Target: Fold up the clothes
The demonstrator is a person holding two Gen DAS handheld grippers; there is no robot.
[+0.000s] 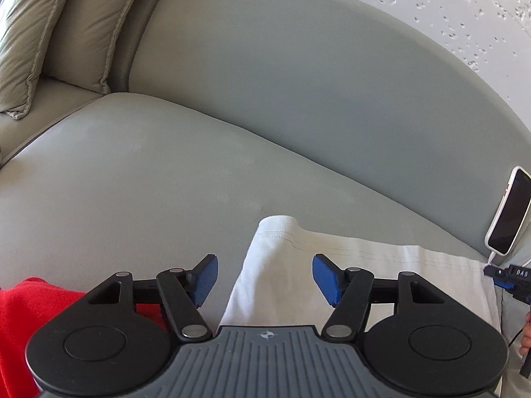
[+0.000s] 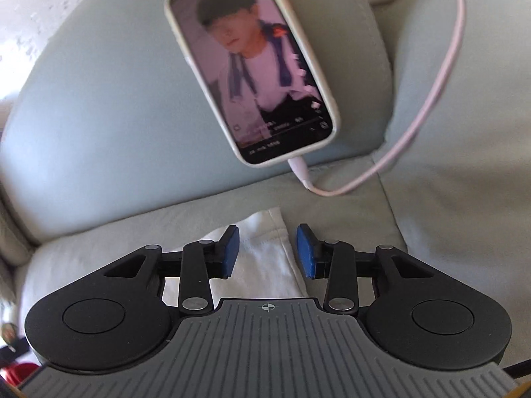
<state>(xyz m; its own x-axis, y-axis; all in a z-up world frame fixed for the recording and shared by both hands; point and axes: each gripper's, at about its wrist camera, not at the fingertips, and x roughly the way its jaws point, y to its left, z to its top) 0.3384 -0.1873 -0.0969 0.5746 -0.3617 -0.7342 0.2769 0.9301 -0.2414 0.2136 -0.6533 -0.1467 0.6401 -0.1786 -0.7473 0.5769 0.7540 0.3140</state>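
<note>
One white garment [image 1: 298, 265] lies flat on the grey sofa [image 1: 166, 172]. The left gripper [image 1: 265, 277] spreads wide over its left edge, holding nothing. The right gripper [image 2: 267, 248], half open, straddles its far right corner without pinching. One red cloth [image 1: 23, 311] sits at 8 o'clock, one phone [image 2: 249, 66] at 12.

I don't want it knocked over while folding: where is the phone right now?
The phone leans against the sofa backrest, just beyond the white garment; in the left wrist view it sits at the far right edge.
</note>
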